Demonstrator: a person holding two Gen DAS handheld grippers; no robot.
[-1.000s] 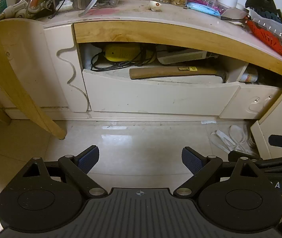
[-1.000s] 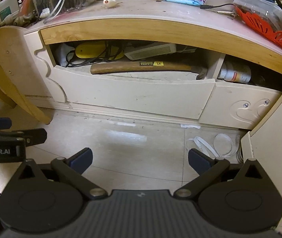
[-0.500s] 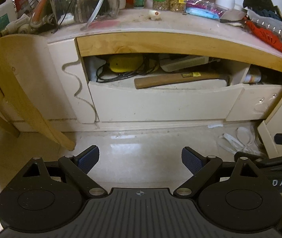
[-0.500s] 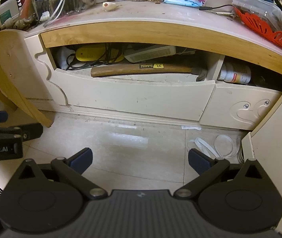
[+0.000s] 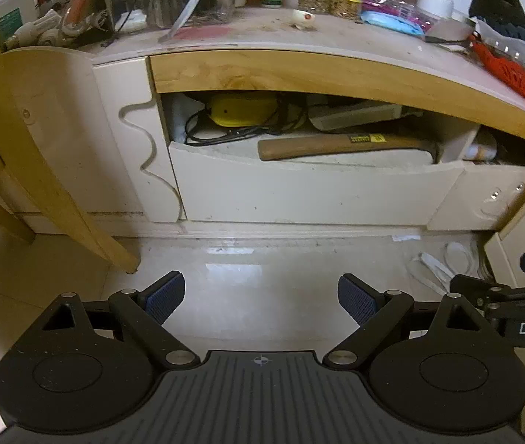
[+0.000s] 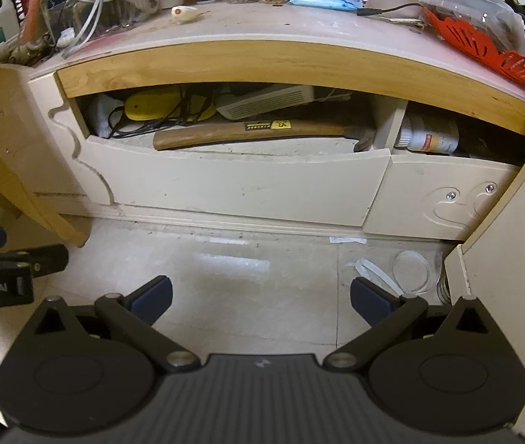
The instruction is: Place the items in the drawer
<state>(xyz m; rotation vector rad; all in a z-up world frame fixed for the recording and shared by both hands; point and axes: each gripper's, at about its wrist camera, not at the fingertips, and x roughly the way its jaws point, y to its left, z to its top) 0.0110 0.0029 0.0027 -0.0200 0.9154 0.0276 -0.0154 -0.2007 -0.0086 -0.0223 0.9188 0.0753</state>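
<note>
Both our grippers, left [image 5: 260, 298] and right [image 6: 260, 298], hang spread apart and empty. Ahead of them the drawer [image 6: 236, 181] stands open, a hammer [image 6: 251, 131] lying inside. Clutter fills the countertop [image 6: 281, 26] above, so this fits either filling underway or finished.

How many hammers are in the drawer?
1. The hammer lies on its side along the front of the open drawer, handle pointing left, in front of a yellow thing with black cords. More could be hidden farther back in the dark.
</note>
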